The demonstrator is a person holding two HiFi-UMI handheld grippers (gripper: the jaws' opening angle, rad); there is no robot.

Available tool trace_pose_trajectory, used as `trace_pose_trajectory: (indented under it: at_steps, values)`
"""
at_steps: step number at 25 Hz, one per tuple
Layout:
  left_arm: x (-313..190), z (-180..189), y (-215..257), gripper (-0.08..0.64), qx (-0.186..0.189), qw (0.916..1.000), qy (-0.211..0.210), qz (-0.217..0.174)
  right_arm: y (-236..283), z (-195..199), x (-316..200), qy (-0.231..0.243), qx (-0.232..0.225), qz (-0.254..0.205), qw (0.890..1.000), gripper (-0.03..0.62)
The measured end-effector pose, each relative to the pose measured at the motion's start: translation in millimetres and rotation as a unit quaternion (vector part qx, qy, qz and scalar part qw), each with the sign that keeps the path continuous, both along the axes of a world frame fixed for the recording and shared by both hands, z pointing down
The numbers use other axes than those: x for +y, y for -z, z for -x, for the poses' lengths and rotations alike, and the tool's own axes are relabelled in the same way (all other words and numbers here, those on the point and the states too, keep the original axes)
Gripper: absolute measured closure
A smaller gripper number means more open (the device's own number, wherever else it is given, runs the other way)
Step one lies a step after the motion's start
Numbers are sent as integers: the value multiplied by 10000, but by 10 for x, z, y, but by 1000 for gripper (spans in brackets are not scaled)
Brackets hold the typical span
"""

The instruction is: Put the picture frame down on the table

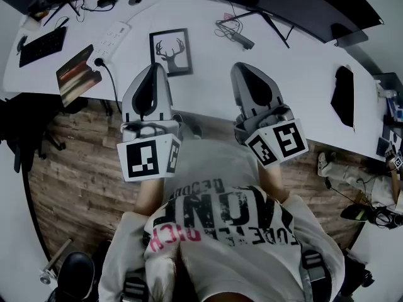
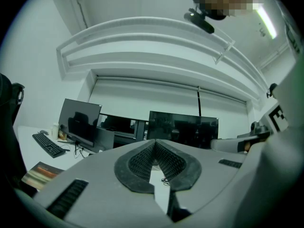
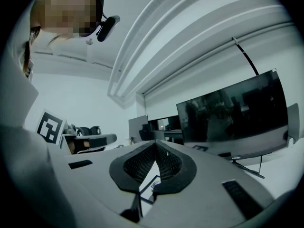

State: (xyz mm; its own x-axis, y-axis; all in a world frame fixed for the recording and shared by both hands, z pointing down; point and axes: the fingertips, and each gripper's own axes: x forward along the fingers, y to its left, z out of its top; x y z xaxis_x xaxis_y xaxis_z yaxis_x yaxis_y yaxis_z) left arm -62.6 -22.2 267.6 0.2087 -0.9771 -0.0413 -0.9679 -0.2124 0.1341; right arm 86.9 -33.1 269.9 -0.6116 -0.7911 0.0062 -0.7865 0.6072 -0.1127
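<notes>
Black-framed deer picture (image 1: 170, 52) is laid flat on the white table (image 1: 208, 83), beside wooden plank floor (image 1: 82, 181). It is seen just ahead of the left tool (image 1: 154, 68) and right tool (image 1: 244, 68), both closed together and empty.

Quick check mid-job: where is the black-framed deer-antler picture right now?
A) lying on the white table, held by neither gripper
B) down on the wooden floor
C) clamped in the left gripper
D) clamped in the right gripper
A: the black-framed deer-antler picture lies flat on the white table, just past the left gripper, while the right gripper is off to its side. Both are shut with nothing between their jaws.
</notes>
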Motion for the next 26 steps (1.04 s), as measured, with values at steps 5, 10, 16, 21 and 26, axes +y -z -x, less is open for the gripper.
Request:
trace_pose_trajectory:
  at_steps: [5, 10, 16, 21, 26]
  values:
    - [-35, 6, -2, 558, 14, 10000, 28, 13, 0, -15, -25, 35, -21, 15, 10000, 592]
    - [-75, -23, -10, 558, 2, 10000, 7, 20, -1, -36, -64, 14, -34, 12, 10000, 592]
    - [-111, -33, -28, 558, -3, 10000, 11, 47, -25, -46, -90, 14, -15, 34, 10000, 592]
    - [-145, -21, -46, 557, 15, 10000, 30, 81, -40, -37, -122, 27, 6, 73, 10000, 592]
    - [-170, -1, -52, 557, 30, 9999, 34, 104, -46, -28, -147, 24, 31, 96, 9999, 592]
